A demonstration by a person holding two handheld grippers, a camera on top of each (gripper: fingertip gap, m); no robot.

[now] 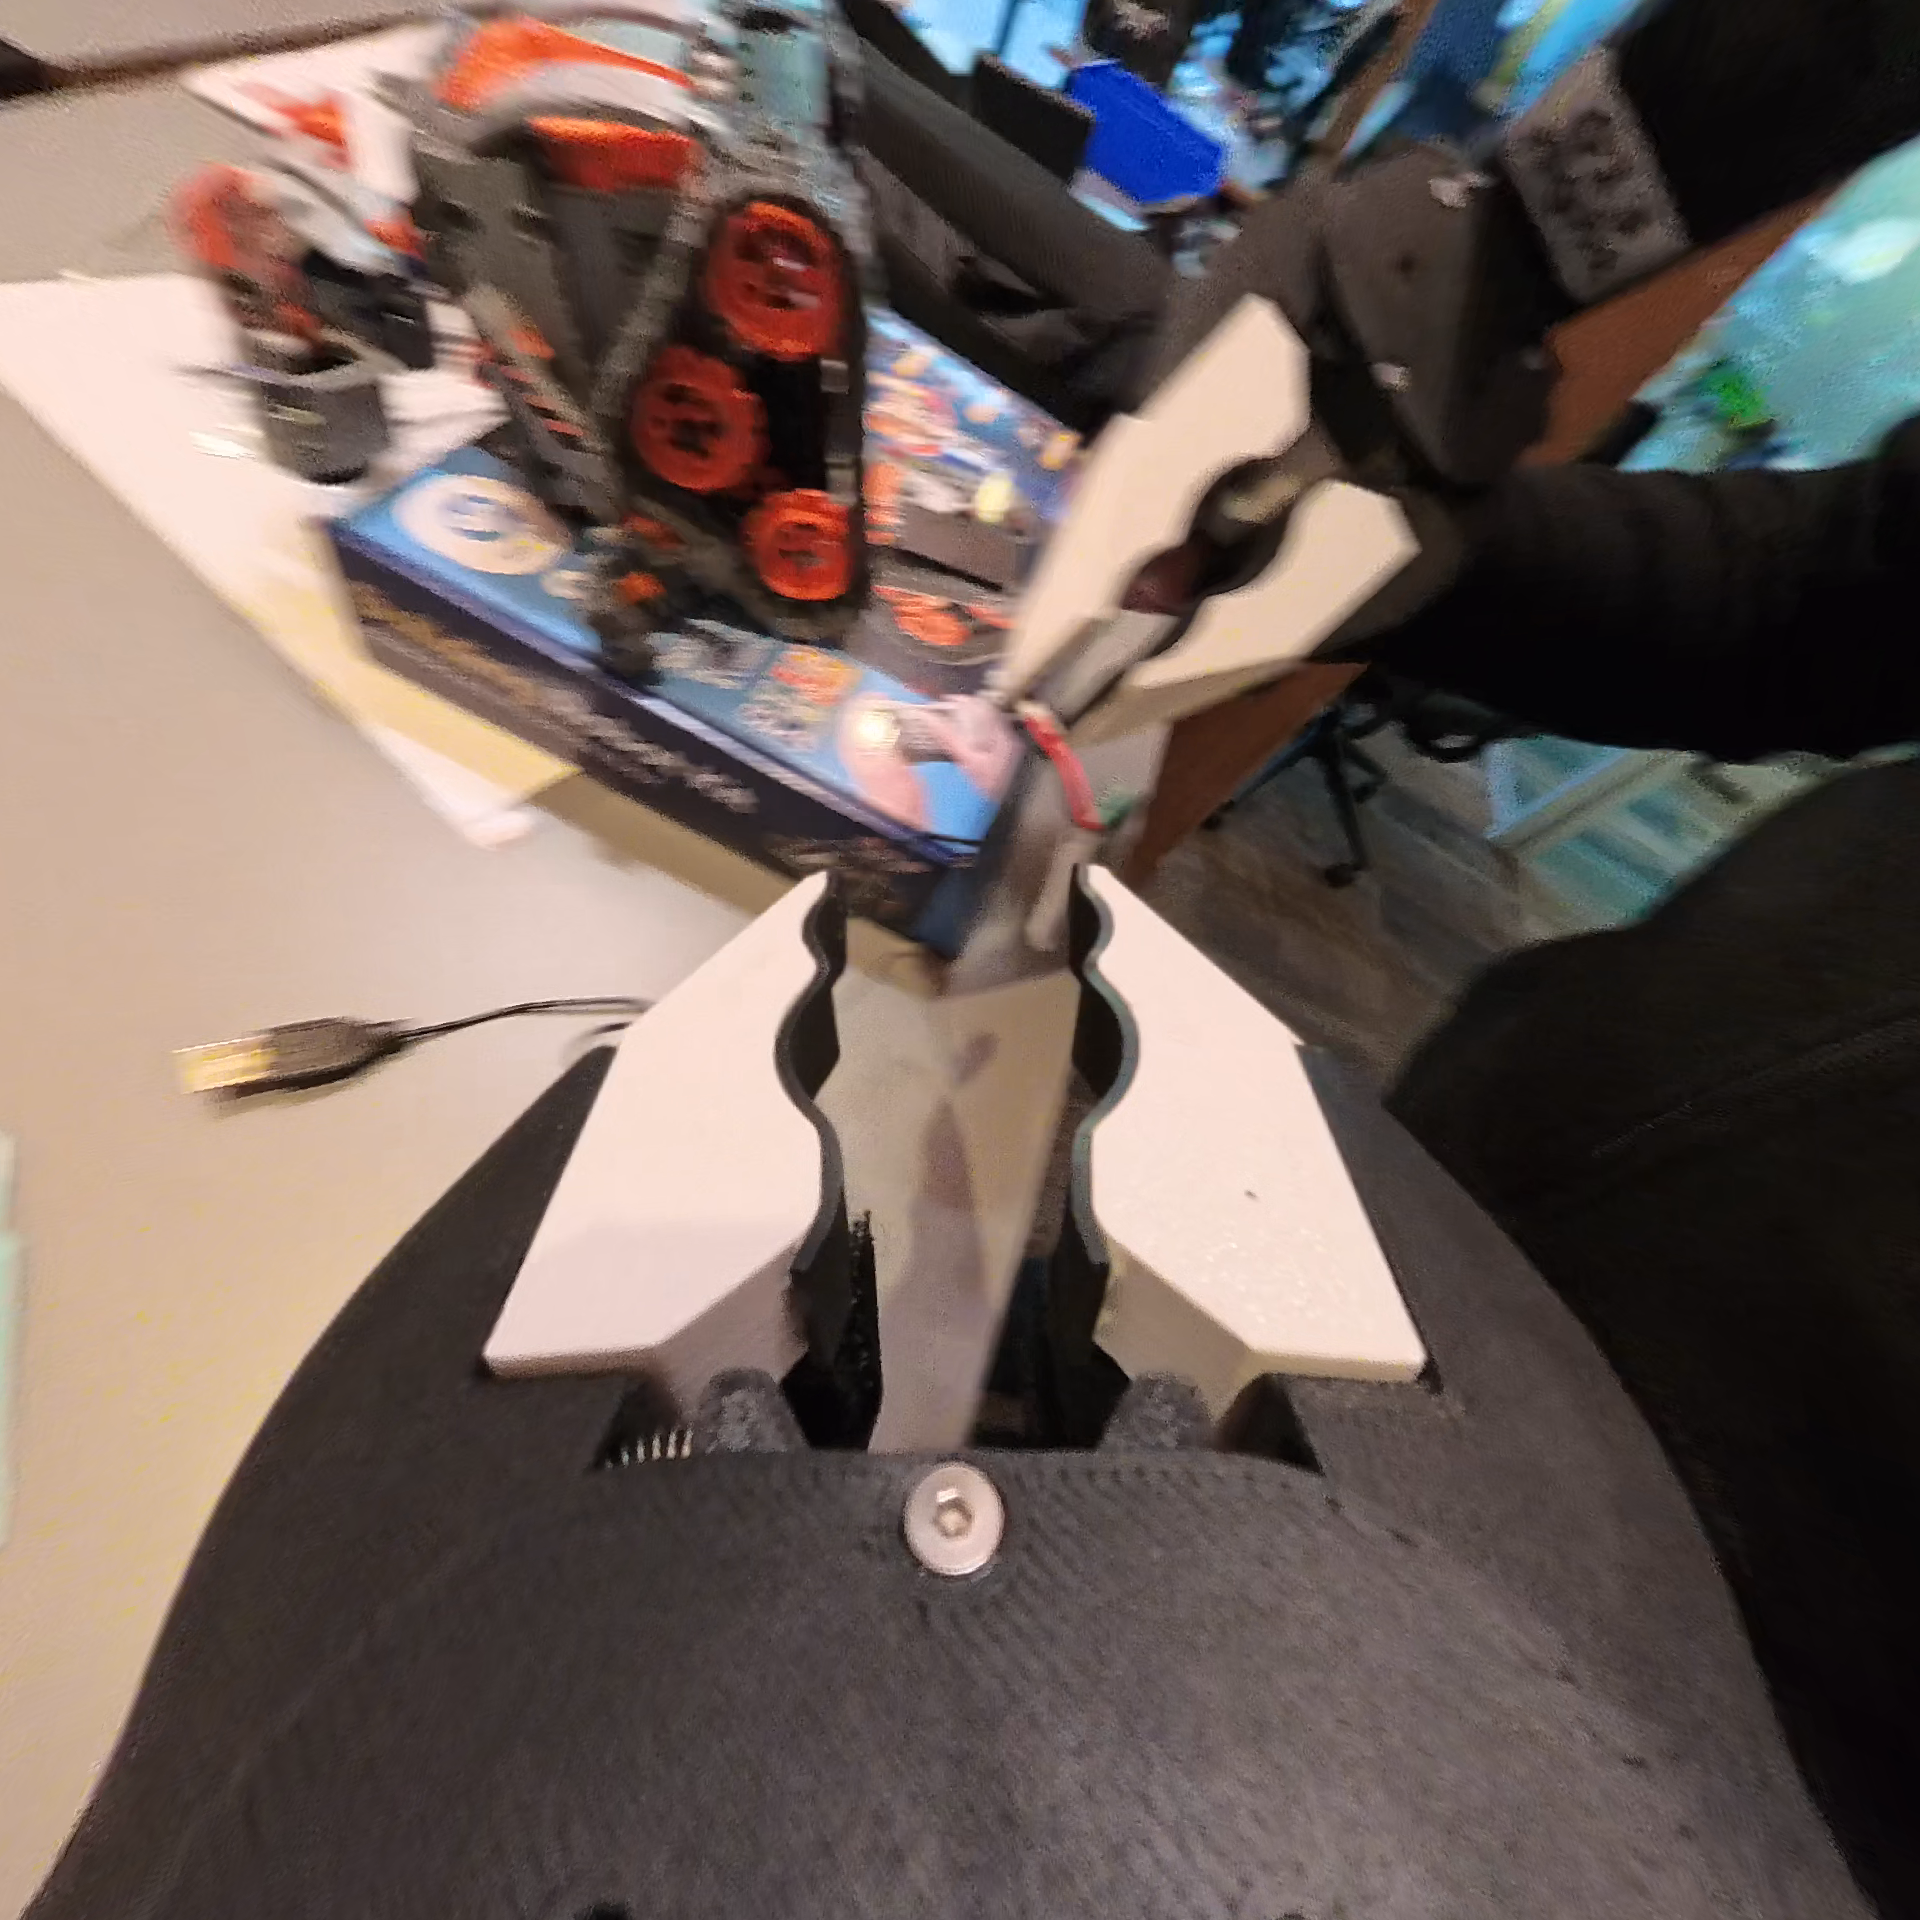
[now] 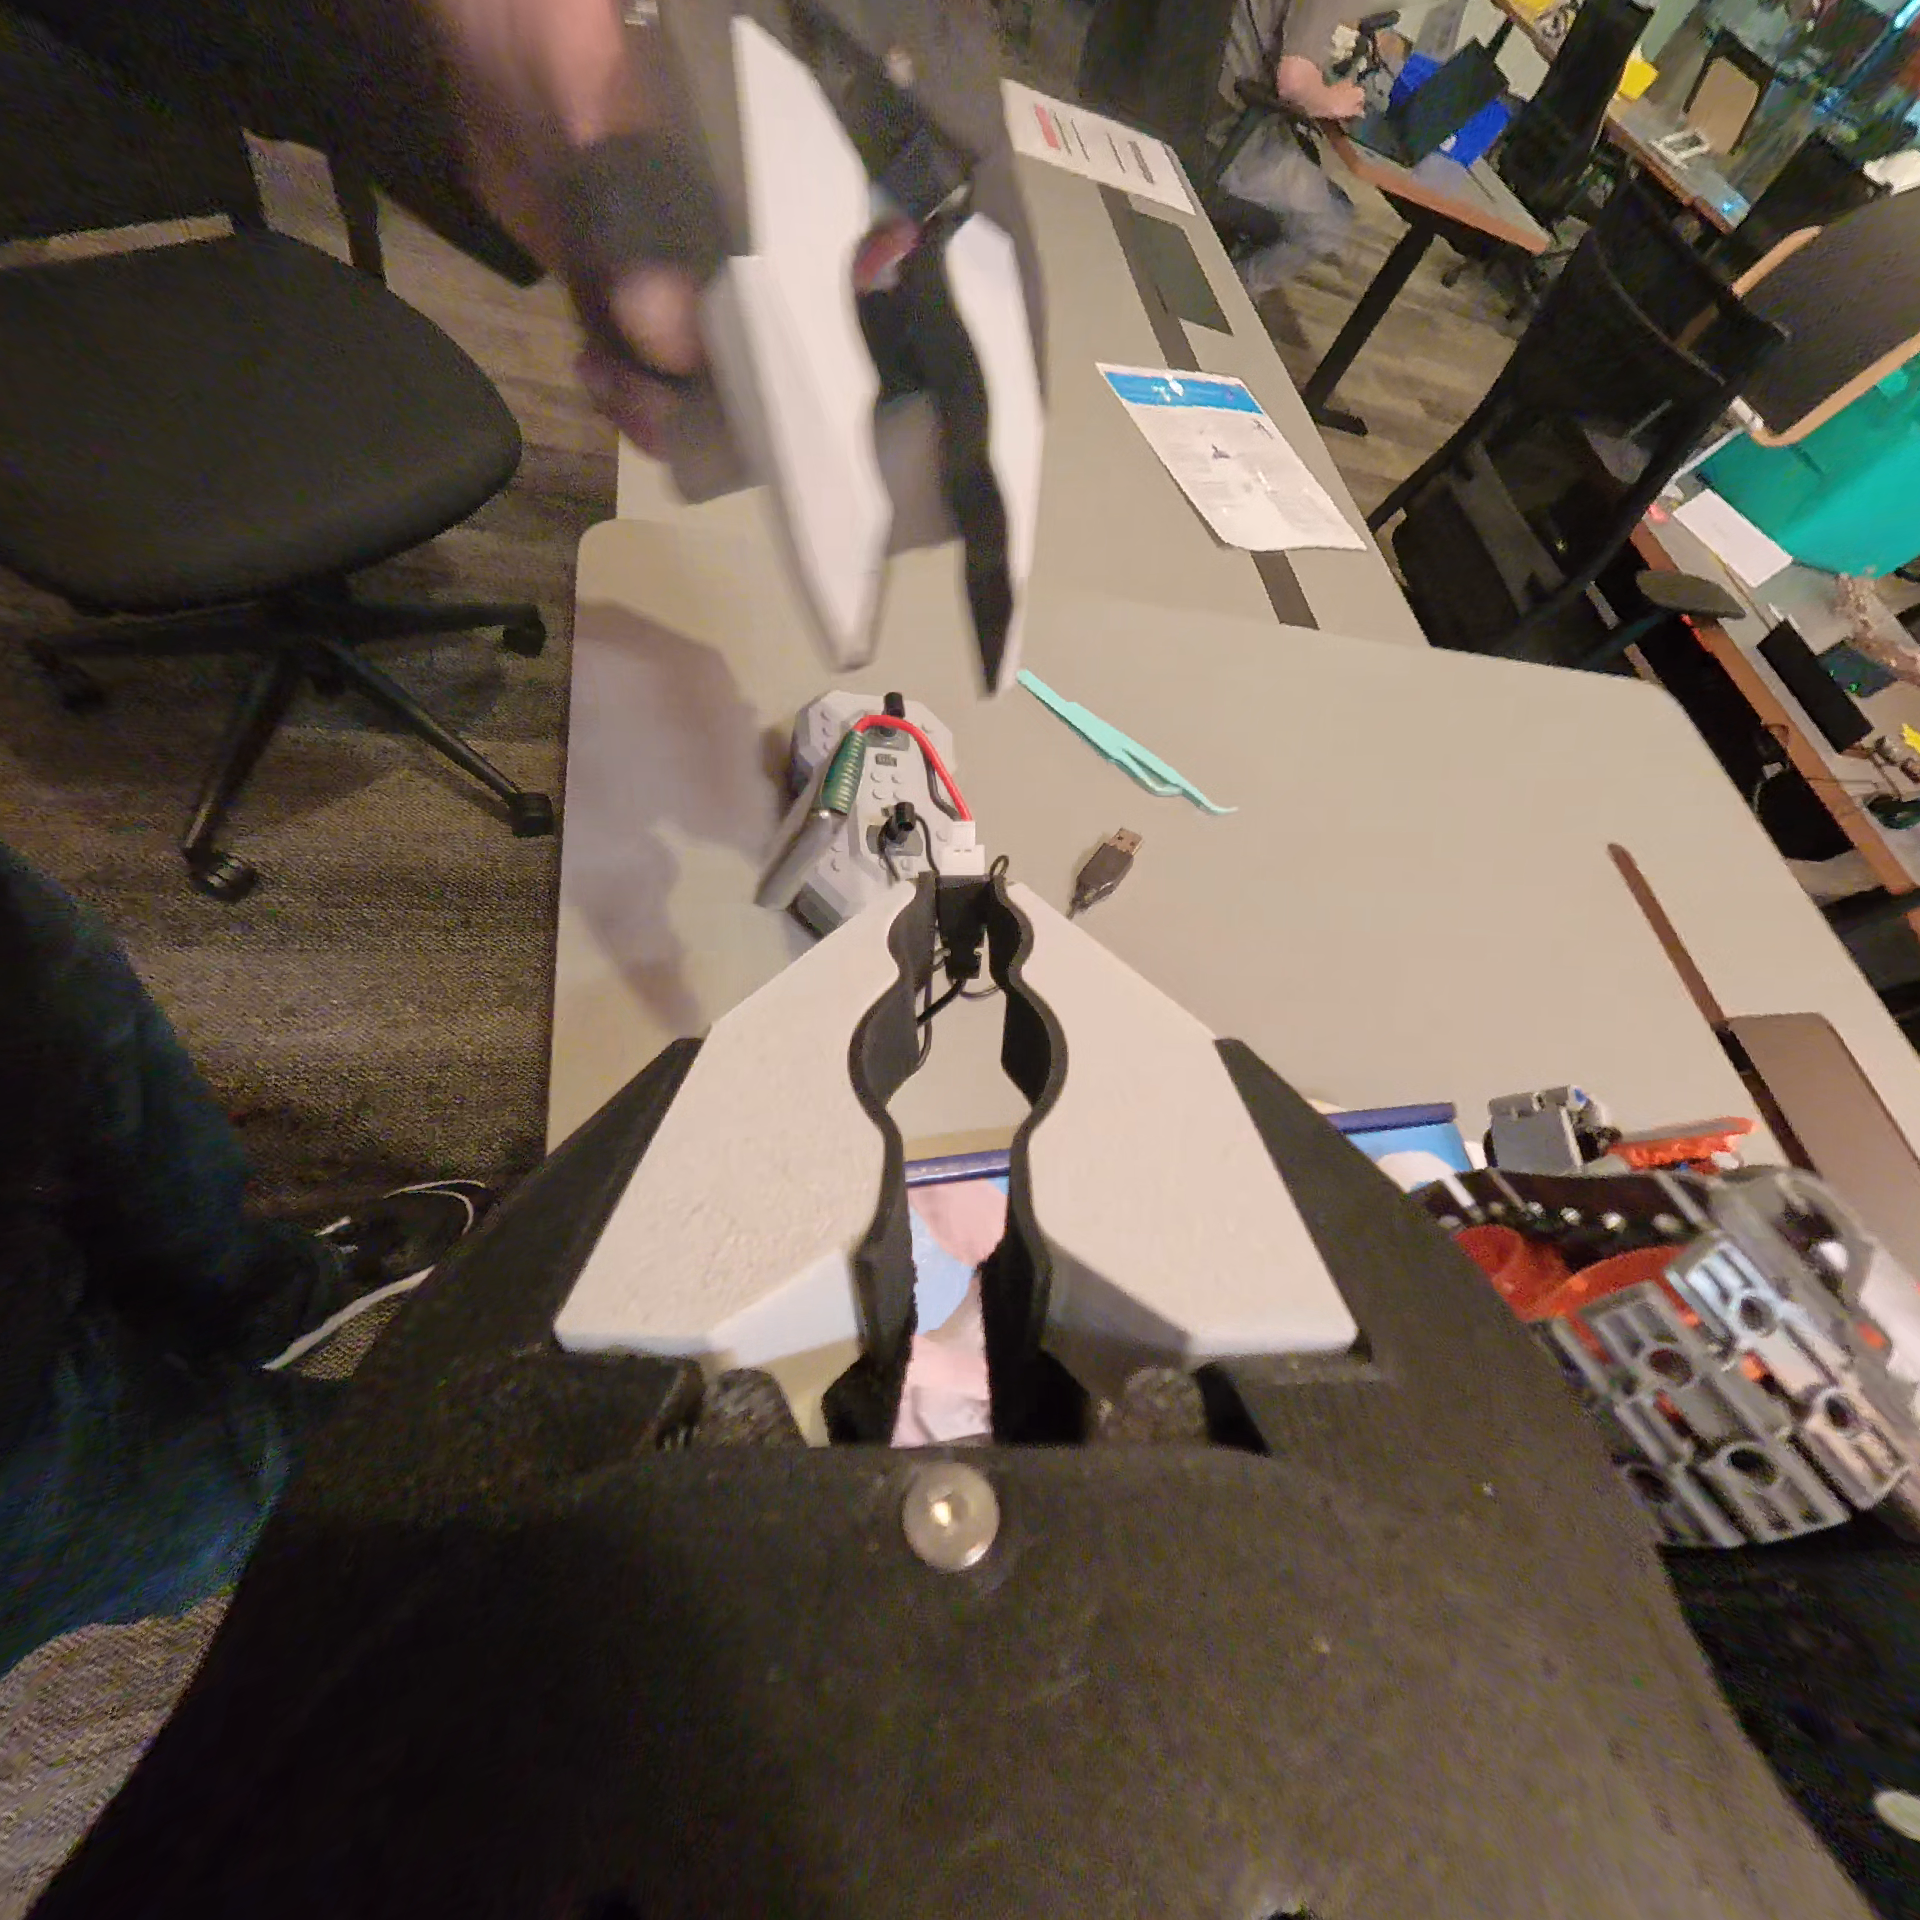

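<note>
Plug first: our right tongs [image 2: 958, 896] are nearly closed at the tips, pinching a small black plastic plug [image 2: 958, 914] w/ thin black leads trailing back btw the pads. It's mated to a small white plastic plug [image 2: 964, 860] just ahead of the tips.

From there a thin red wire [image 2: 930, 774] loops onto a grey plastic studded control unit [image 2: 826, 743]. This lies on the grey table [image 2: 1403, 831], just ahead and slightly L of the R tips, long axis running roughly away from them. A green wire coil [image 2: 847, 779] sits on top, and a flat silver slab [image 2: 795, 868] leans at its near L corner.

Our left tongs [image 2: 923, 670] hang tips-down over the unit's far end, partly open. R view shows them apart from it, holding nothing. In L view the unit fills the gap; blur there, so contact isn't clear.

Right of the R tips lies a USB plug on black cable [image 2: 1112, 868], w/ teal plastic tweezers [image 2: 1122, 753] farther ahead. Behind the tips, under the R tongs, is a blue printed box [image 1: 665, 665] carrying a black, grey and orange brick-built tracked vehicle [image 2: 1714, 1351].
</note>
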